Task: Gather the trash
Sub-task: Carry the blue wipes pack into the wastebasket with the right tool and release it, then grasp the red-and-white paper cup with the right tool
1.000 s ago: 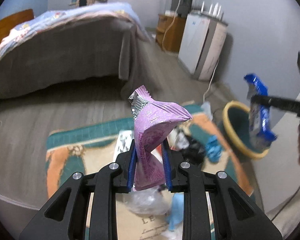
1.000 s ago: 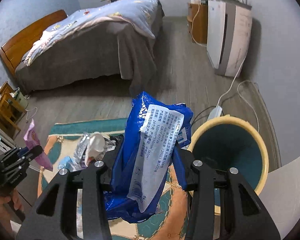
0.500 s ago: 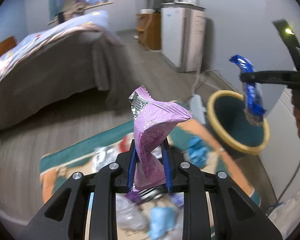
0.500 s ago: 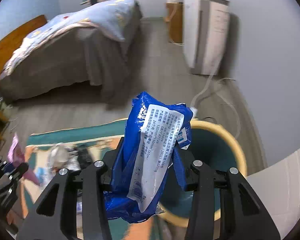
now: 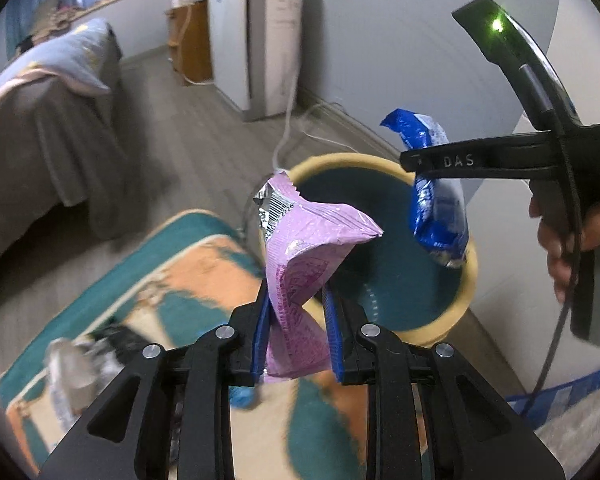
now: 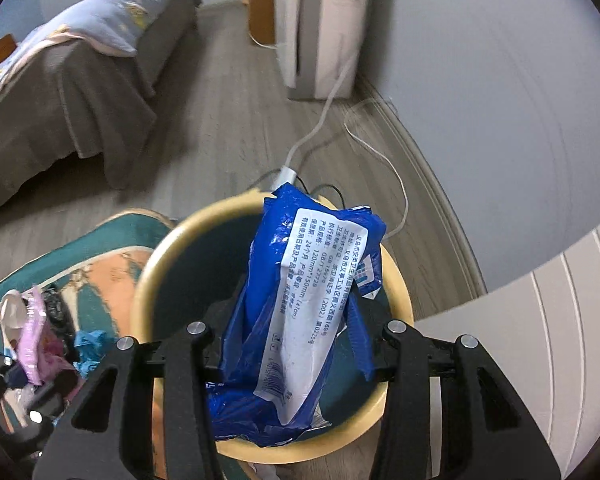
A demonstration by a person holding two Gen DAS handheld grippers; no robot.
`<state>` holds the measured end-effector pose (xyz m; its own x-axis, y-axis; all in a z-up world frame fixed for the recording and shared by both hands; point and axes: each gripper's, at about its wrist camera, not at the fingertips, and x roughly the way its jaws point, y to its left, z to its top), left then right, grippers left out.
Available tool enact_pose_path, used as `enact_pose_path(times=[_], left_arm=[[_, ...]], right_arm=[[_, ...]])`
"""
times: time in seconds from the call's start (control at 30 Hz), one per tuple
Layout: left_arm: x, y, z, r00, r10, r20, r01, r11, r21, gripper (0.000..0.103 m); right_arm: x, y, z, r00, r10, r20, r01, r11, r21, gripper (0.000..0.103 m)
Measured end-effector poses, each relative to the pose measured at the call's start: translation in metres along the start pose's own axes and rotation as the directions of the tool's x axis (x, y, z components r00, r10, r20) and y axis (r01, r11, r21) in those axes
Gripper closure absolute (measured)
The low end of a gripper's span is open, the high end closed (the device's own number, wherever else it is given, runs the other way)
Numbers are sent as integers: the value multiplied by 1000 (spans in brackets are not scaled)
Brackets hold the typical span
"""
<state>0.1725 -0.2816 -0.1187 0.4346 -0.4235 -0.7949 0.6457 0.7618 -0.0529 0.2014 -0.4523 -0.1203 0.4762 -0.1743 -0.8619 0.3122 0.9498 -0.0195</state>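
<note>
Blue wrapper (image 6: 300,312) hangs long-axis down, directly over the yellow-rimmed bin (image 6: 148,272), pinched by the right gripper (image 6: 288,344). Left gripper (image 5: 296,336) clamps the pink wrapper (image 5: 304,264) just short of the rim (right hand is nearer, drops first).

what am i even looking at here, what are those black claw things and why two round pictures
Each round picture comes from a camera mounted on a hand-held pincer tool; a person carries one in each hand. The left gripper pinches a pink wrapper. The right gripper holds a blue packet over a yellow-rimmed bin. The left camera also shows the person's hand on the other tool. More litter lies blurred on the rug beside the bin.
</note>
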Motion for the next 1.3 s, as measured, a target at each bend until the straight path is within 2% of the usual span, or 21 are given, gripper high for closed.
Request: enact_pose_path(times=[0.1, 0.17, 0.23, 0.3, 0.5, 0.57, 0.7, 0.83, 0.97, 1.13, 1.3], left_arm=[[18, -11, 8, 1000, -15, 9, 14, 1000, 26, 74], [24, -15, 11, 1000, -12, 19, 11, 999, 43, 69], [33, -22, 16, 1000, -2, 25, 0, 998, 57, 60], [35, -23, 18, 999, 16, 32, -18, 997, 69, 41], [21, -19, 14, 996, 36, 80, -41, 997, 60, 16], [12, -15, 13, 994, 58, 94, -62, 997, 36, 12], [-9, -4, 10, 989, 93, 116, -91, 996, -15, 8], [-43, 15, 7, 980, 140, 140, -133, 989, -57, 8], [-82, 40, -5, 968, 195, 156, -178, 977, -116, 6], [-136, 82, -30, 939, 310, 150, -281, 942, -186, 6], [-183, 125, -62, 896, 421, 140, -368, 881, -298, 5]], right_arm=[[2, -5, -2, 1000, -6, -10, 6, 1000, 26, 48], [1, -7, -1, 1000, -17, -4, 17, 999, 35, 46], [0, -9, 0, 1000, -11, -2, 11, 999, 49, 42], [-1, -10, 1, 1000, -7, 3, 7, 998, 58, 37], [-3, -7, 4, 1000, -14, 24, 12, 997, 76, 18], [-7, -6, 5, 999, -16, 32, 13, 997, 78, 13], [-17, 0, 7, 998, -4, 57, -1, 996, 88, 7], [-32, 17, 11, 996, 26, 88, -34, 996, 88, 6], [-51, 48, 12, 989, 80, 121, -85, 996, 41, 6], [-77, 98, 9, 974, 156, 166, -151, 988, -43, 6], [-90, 145, 2, 961, 222, 168, -208, 973, -98, 6]])
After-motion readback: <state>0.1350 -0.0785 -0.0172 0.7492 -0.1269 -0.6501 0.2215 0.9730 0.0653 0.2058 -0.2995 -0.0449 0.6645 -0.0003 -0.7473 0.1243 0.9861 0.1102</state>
